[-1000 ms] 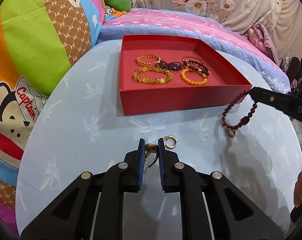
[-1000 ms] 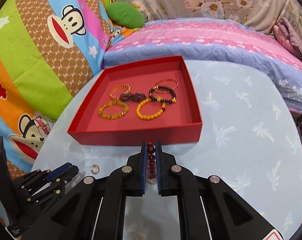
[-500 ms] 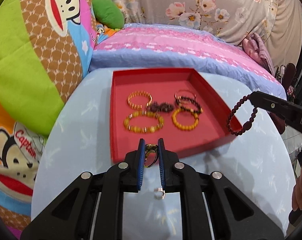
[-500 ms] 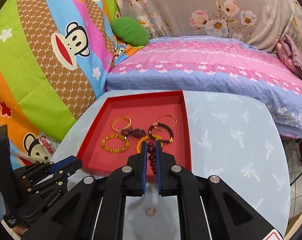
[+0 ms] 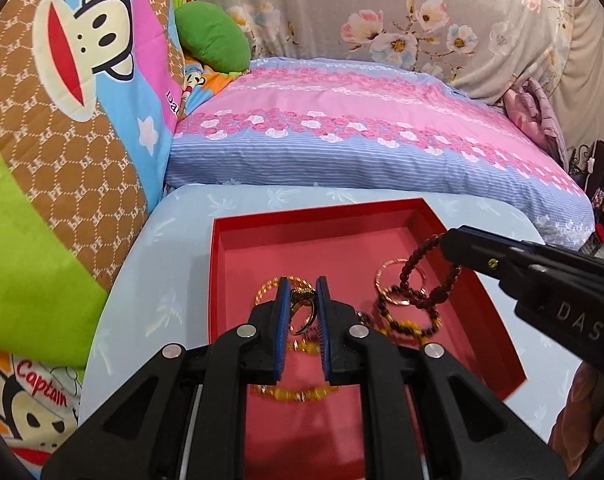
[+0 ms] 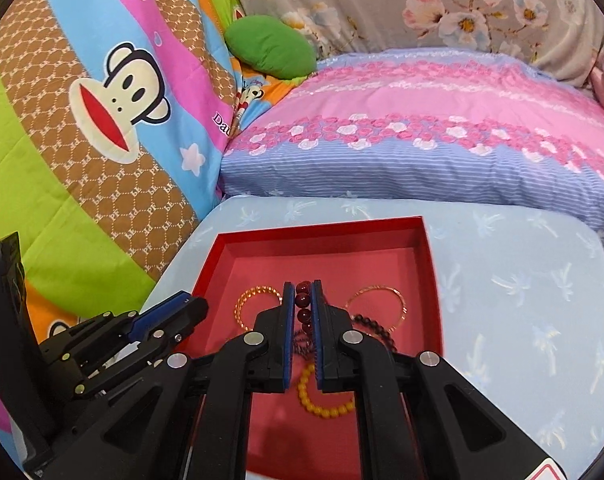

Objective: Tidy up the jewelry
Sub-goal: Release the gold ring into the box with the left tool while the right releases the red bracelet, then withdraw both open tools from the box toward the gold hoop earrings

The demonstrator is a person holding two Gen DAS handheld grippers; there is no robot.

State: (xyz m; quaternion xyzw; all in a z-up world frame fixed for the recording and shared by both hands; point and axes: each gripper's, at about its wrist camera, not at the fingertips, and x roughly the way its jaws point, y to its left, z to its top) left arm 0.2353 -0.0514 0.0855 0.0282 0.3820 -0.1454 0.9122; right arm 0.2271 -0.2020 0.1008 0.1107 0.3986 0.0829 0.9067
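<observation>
The left tongs (image 5: 303,312) pinch a gold ring (image 5: 302,306) between their blue pads, holding it above the red tray (image 5: 497,320) on the pale blue table (image 5: 158,280). To their right, the right tongs (image 6: 303,308) are pressed tight on a dark red bead bracelet (image 5: 425,276), whose loop hangs from the tips over the tray's right half. Under and just ahead of both tongs, inside the tray, lie several bracelets: a thin gold bangle (image 6: 375,304), a gold beaded one (image 6: 254,306), a yellow bead one (image 6: 321,404) and a dark bead one (image 6: 373,330). Beyond the table's far edge is a bed with a pink and blue cover (image 6: 421,132), and a green cushion (image 6: 270,46).
</observation>
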